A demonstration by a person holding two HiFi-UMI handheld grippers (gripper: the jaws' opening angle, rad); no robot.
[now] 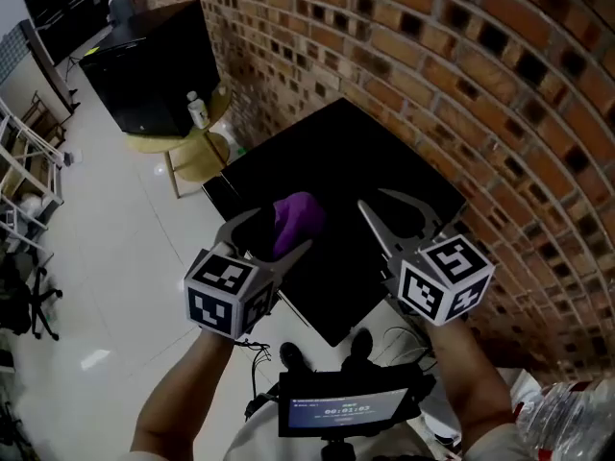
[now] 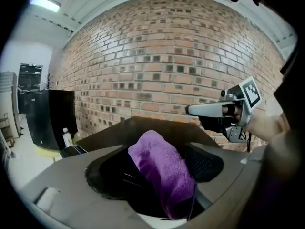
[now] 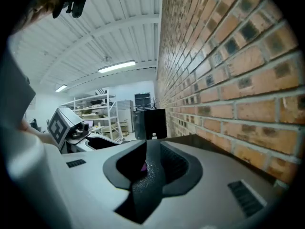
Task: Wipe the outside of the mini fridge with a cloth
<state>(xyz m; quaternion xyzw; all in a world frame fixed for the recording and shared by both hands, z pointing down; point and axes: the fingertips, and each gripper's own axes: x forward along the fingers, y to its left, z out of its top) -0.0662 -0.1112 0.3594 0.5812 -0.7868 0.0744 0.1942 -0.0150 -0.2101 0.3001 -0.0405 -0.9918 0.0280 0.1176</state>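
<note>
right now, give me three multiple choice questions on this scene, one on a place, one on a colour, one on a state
1. Where is the cloth?
A) on the floor
B) between the left gripper's jaws
C) on the round table

2. What colour is the cloth?
A) white
B) purple
C) green

3. What is the right gripper holding?
A) the cloth
B) a bottle
C) nothing

Answers:
1 B, since the left gripper view shows the cloth sitting between those jaws.
2 B, since it is purple in both the head view and the left gripper view.
3 C, since the right gripper view shows nothing between its jaws.
</note>
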